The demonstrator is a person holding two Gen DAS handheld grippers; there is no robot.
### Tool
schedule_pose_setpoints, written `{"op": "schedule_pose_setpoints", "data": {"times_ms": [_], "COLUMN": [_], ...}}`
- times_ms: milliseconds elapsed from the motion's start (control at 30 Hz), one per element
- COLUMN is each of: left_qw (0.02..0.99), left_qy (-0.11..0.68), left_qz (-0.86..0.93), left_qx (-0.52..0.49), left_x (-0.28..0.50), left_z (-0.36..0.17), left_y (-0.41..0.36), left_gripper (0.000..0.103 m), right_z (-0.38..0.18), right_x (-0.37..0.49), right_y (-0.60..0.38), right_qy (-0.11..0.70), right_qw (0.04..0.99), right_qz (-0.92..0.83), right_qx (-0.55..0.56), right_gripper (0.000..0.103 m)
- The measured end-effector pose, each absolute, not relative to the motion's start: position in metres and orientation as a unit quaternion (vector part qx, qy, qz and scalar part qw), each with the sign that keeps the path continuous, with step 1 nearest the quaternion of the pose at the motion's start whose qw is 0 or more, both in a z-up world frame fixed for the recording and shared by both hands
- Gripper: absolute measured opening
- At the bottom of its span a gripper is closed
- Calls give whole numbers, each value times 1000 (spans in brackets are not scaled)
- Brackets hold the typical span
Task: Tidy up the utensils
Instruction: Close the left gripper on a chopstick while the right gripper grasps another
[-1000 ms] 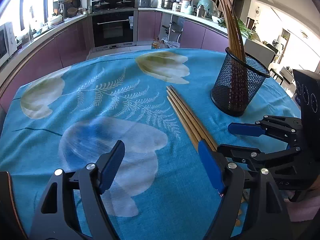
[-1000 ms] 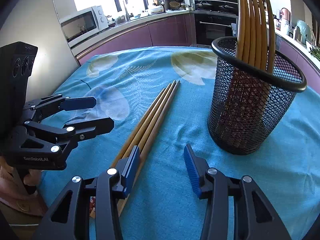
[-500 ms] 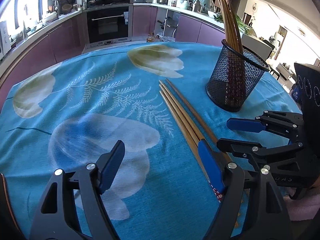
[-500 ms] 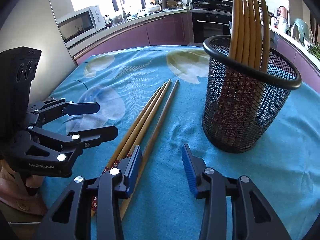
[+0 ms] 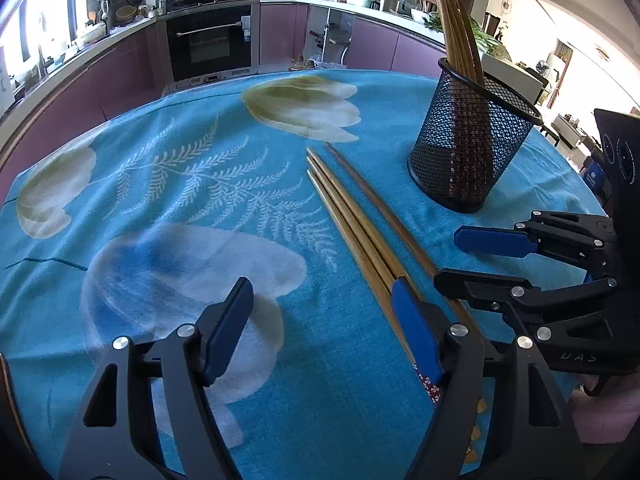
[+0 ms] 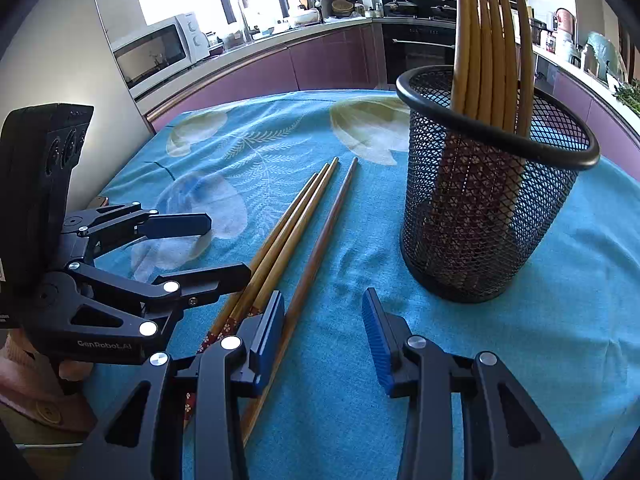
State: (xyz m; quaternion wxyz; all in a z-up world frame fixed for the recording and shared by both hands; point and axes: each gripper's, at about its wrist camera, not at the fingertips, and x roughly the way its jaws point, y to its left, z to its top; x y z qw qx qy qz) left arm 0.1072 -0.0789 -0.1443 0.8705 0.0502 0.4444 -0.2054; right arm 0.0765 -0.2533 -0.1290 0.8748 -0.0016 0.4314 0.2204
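Chopsticks (image 6: 298,236) lie flat on the blue cloth (image 5: 200,200) of the bench, just left of the mesh cup (image 6: 484,208), one stick slightly apart from the other three. More sticks (image 6: 486,36) stand upright in the cup. Left tool (image 5: 320,328) and right tool (image 6: 324,332) both stand apart, empty, at the sticks' near ends
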Motion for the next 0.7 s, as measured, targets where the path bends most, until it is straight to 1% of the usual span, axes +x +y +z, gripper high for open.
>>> {"op": "schedule_pose_setpoints", "data": {"times_ms": [67,133,167,233,500,700], "left_qw": [871,871,871,871,865,866], "left_qy": [444,444,443,444,448,447], "left_qz": [-205,-206,-206,-203,-222,-217], "left_qx": [52,53,53,54,30,50], "left_x": [107,106,106,107,107,106], "left_z": [-145,-144,-143,-143,-142,-144], "left_y": [-79,-78,-78,-77,-73,-79], "left_gripper": [71,68,64,61,61,59], "right_z": [-129,-129,-129,-129,-129,-129], "right_x": [76,76,76,76,77,77], "right_y": [-253,-253,-253,-253,-254,-253], "right_qy": [431,431,432,431,432,431], "right_qw": [875,875,875,875,875,875], "right_qz": [220,220,220,220,220,220], "right_qx": [-2,-2,-2,-2,-1,-2], "right_gripper": [39,39,39,39,39,39]}}
